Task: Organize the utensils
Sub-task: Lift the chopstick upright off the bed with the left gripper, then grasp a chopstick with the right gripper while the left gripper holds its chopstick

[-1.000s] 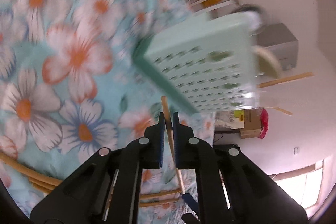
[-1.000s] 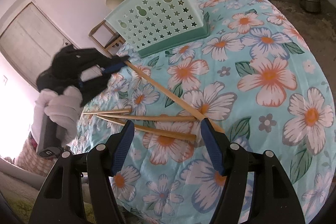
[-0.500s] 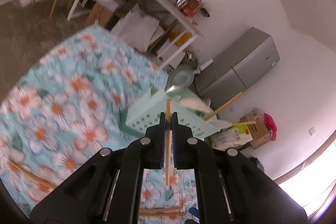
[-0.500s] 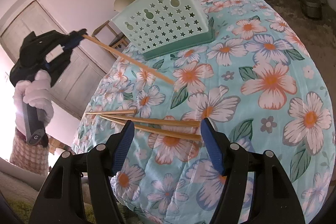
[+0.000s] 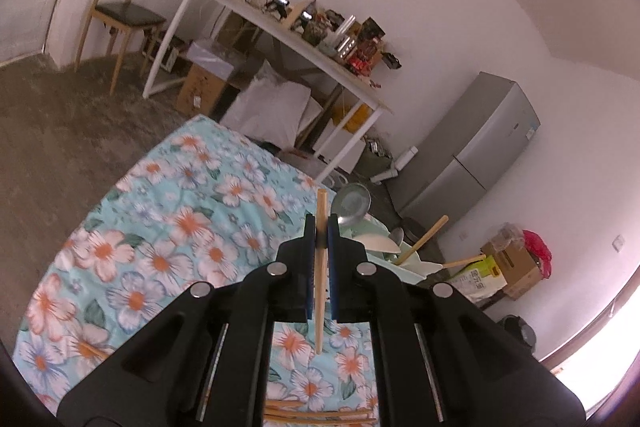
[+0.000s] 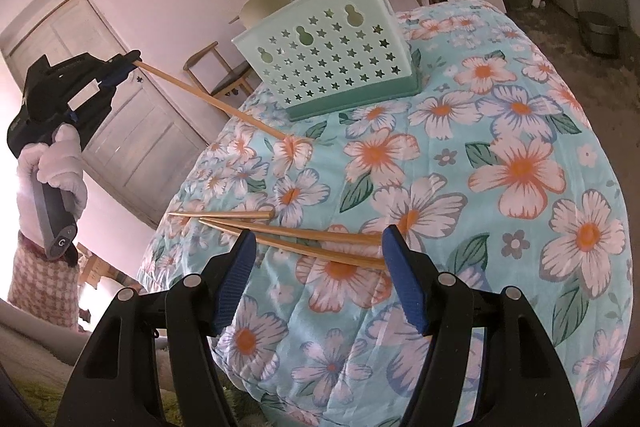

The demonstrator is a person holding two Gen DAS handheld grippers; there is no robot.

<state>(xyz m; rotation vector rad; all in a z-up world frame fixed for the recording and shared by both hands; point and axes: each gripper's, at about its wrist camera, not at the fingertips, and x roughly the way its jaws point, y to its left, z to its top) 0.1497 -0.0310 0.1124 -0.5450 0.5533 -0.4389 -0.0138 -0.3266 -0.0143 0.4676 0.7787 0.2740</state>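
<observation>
Floral cloth (image 6: 520, 163) covers the table, and on it we see a green basket (image 6: 328, 67) with utensils at the far side and three chopsticks (image 6: 304, 235) lying near our right gripper (image 6: 320, 279), whose jaws stand open and empty just above them. Our left gripper (image 5: 321, 227) is closed on one chopstick (image 6: 208, 99), holding it in the air, its free end near the basket.

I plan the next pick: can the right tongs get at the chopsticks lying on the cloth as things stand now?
Probably yes. The right tongs stand open just above the loose chopsticks, nothing lies between, and the left tongs hold their own chopstick well off to the side.
</observation>
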